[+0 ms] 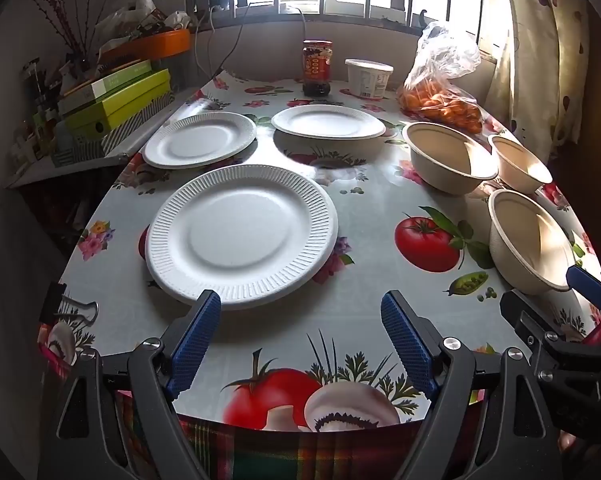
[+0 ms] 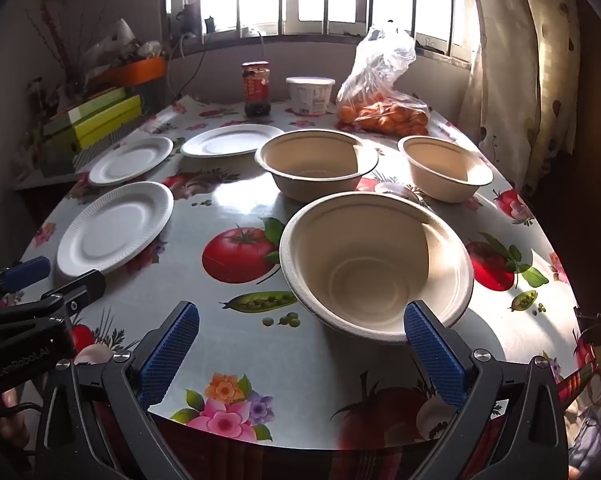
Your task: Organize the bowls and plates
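Left gripper [image 1: 300, 340], low in the left wrist view: fingers spread wide, nothing between them, hanging over the near edge of the table [image 1: 364, 280]. Just past its left finger, the nearest plate [image 1: 242, 236], white and ribbed, flat on the flowered cloth. At lower left of this view only, a binder clip [image 1: 74, 308] on the table edge. Farther up, a second plate [image 1: 200, 140] at left and a third plate [image 1: 327, 121] at center, apart from each other.

Right gripper [image 2: 300, 344], low in the right wrist view: fingers likewise wide, gripping nothing, right finger just in front of the nearest bowl [image 2: 376, 264]. Shown here and not in the other view: that bowl's whole inside, bare. Beyond it, a second bowl [image 2: 316, 162] at center and a third bowl [image 2: 444, 168] at right, all upright, none stacked.

At the far edge, a dark jar [image 2: 256, 88], a white tub [image 2: 310, 94], a bag of oranges [image 2: 384, 112]; green boxes [image 1: 116, 100] at upper left.
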Demonstrator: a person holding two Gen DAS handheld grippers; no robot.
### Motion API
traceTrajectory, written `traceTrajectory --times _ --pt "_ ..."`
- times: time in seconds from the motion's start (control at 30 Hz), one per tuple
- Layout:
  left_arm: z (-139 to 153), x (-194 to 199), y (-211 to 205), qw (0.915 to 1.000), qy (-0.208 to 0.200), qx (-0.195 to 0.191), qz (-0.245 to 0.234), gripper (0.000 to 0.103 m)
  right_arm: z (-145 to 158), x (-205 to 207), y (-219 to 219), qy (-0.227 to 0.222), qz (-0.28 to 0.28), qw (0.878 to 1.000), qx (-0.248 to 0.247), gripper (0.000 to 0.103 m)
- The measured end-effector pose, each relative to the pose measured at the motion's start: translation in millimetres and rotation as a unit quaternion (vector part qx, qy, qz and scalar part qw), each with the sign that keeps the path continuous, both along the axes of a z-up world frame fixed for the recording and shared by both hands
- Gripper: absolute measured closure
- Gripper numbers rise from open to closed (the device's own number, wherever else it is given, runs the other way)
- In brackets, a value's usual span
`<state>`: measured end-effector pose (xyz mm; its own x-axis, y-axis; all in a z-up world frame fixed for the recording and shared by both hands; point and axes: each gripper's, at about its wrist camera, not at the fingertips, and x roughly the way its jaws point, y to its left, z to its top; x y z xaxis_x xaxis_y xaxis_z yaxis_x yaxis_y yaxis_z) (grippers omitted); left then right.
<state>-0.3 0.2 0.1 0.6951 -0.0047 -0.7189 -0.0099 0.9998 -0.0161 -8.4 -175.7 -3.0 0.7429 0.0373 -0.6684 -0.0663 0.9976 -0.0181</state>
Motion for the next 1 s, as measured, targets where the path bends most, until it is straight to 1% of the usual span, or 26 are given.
traceTrajectory --times 1.0 --pt "1.4 -1.5 1.5 1.0000 0.004 0.002 0.002 0.020 1.2 -2.6 0.7 -0.002 0.002 1.000 0.002 0.000"
